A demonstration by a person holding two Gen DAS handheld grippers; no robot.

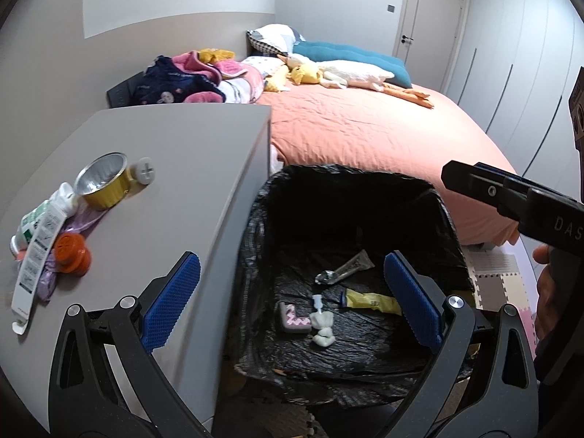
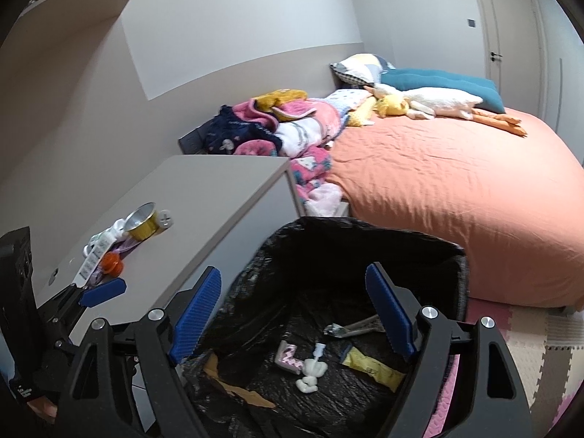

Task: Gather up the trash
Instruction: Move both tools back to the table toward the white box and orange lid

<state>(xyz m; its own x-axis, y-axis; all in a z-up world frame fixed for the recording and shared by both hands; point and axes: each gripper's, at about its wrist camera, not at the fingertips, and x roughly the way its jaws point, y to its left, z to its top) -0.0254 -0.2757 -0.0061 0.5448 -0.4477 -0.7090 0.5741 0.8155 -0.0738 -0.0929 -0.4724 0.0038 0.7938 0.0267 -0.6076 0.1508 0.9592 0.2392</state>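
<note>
Bed point(image 1: 365, 127) behind bin point(image 1: 255, 226); table point(image 1: 175, 168) left, foil cup point(image 1: 104, 182) there.

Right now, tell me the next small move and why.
Probably swing the left hand-held gripper left toward the orange cap on the grey tabletop and close on it. Both hand-held grippers are open and empty above the black-lined bin, while trash remains on the tabletop; the cap looks nearest.

A bed point(image 1: 365, 124) with an orange cover stands beside the grey desk point(image 1: 182, 168), against two-tone walls; a closed door point(image 1: 430, 11) lies beyond, foam mats point(image 2: 540, 350) on the floor.
</note>
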